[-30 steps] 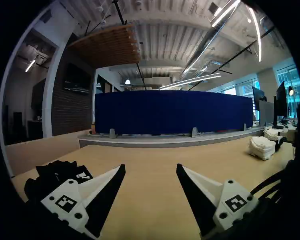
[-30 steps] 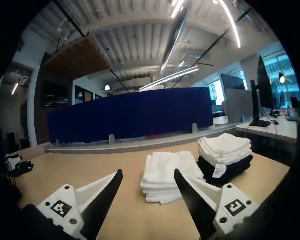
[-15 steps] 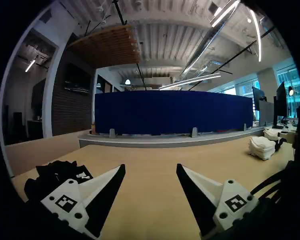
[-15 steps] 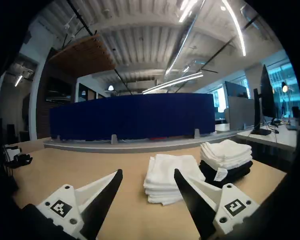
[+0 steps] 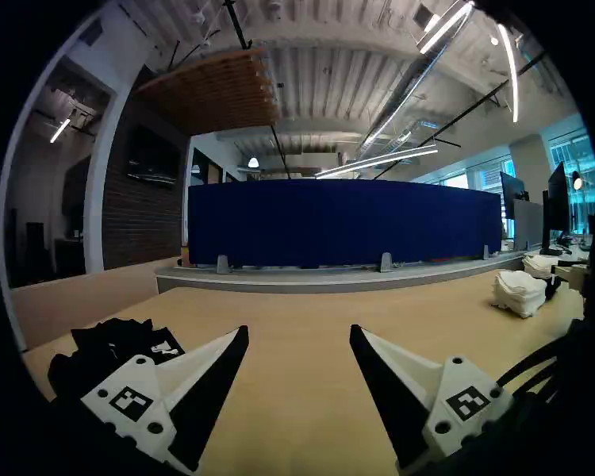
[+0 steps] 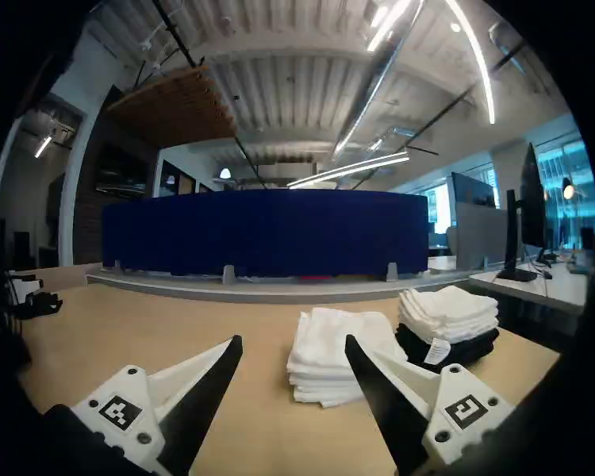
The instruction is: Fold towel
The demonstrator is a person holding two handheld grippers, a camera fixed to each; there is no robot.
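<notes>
We see the left gripper (image 5: 298, 328) low over the wooden table (image 5: 313, 305), its jaws spread and empty, with a black cloth heap (image 5: 111, 345) beside its left finger. The right gripper (image 6: 293, 338) is also spread and empty; a folded white towel stack (image 6: 329, 345) lies on the table just ahead, beside a white-over-black stack (image 6: 448, 321)

Open-plan office. Light wooden desk (image 5: 313, 317), with a blue divider screen (image 5: 337, 222) along its far edge. Dark brick wall (image 5: 139, 214). Slatted wooden ceiling panel (image 5: 210, 91), exposed ribbed ceiling, strip lights (image 5: 377, 161) lit. Monitors (image 6: 526, 206) near bright windows (image 5: 575, 155).
</notes>
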